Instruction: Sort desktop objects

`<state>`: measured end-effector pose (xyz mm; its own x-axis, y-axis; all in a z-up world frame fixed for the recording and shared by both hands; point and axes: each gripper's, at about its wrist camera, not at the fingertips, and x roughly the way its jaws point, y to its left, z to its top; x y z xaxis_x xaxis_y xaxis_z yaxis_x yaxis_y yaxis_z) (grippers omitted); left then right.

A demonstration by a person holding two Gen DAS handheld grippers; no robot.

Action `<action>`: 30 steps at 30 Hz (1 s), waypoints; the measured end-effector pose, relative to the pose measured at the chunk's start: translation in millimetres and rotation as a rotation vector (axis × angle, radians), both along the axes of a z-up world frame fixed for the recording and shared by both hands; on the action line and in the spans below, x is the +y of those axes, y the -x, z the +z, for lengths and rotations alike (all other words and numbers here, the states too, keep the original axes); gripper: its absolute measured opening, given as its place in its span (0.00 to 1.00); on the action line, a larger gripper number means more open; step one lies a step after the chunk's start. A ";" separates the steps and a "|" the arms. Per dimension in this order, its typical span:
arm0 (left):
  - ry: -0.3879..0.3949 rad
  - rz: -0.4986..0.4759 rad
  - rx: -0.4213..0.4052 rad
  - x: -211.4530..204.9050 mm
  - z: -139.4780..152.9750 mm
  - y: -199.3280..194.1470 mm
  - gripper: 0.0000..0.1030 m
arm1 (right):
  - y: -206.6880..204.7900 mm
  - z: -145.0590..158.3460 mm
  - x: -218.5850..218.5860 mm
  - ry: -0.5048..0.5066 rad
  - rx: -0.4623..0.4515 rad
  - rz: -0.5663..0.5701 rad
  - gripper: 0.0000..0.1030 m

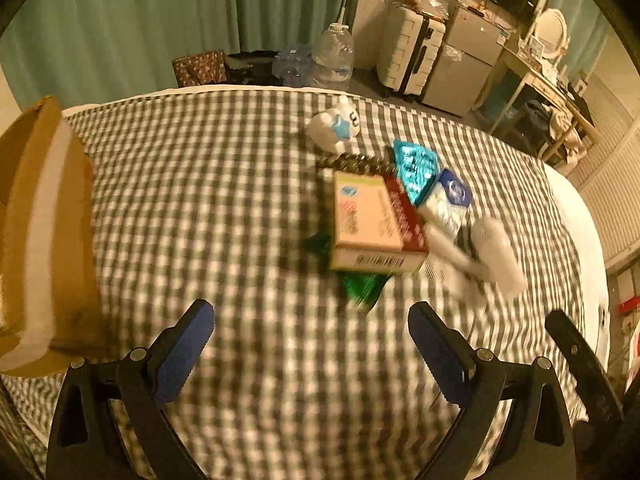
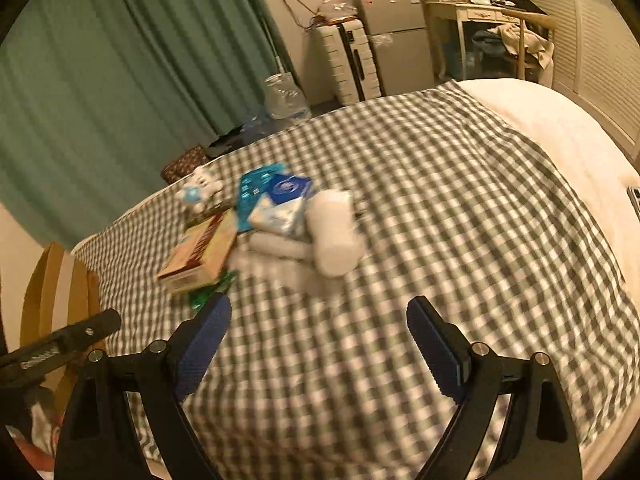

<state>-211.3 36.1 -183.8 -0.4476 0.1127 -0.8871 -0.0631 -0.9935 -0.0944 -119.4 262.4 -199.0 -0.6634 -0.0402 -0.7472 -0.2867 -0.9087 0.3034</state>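
A pile of objects lies on the checked cloth (image 1: 240,184). A beige and red box (image 1: 376,224) rests on a green packet (image 1: 362,286). Behind it are a teal blister pack (image 1: 416,168), a blue-and-white tissue pack (image 1: 450,200), a white roller with a handle (image 1: 496,252), a chain (image 1: 356,162) and a white toy (image 1: 334,124). The right wrist view shows the box (image 2: 200,252), the tissue pack (image 2: 282,206), the roller (image 2: 334,232) and the toy (image 2: 200,190). My left gripper (image 1: 310,330) is open and empty just short of the pile. My right gripper (image 2: 320,328) is open and empty, near the roller.
A cardboard box (image 1: 40,232) stands at the left edge of the cloth. Beyond the far edge are a green curtain (image 1: 140,20), water bottles (image 1: 334,54), a white suitcase (image 1: 410,54) and a small fridge (image 1: 466,56). White bedding (image 2: 552,136) lies to the right.
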 end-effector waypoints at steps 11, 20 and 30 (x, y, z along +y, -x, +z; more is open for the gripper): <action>0.054 -0.005 -0.026 50.9 -38.1 84.3 0.97 | 85.8 -25.3 11.3 -0.044 -0.044 0.127 0.87; 0.030 -0.036 -0.068 68.1 -68.9 113.0 0.98 | 123.1 -72.6 6.2 0.005 -0.152 0.145 0.70; 0.003 -0.114 -0.145 84.8 -74.0 79.1 0.98 | 114.6 -74.8 1.4 -0.072 -0.195 0.174 0.41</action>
<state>-290.5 120.8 -257.8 -0.2999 0.1526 -0.9417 -0.1618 -0.9810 -0.1074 -234.0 263.8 -273.9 -0.4943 -0.0833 -0.8653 -0.1708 -0.9667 0.1907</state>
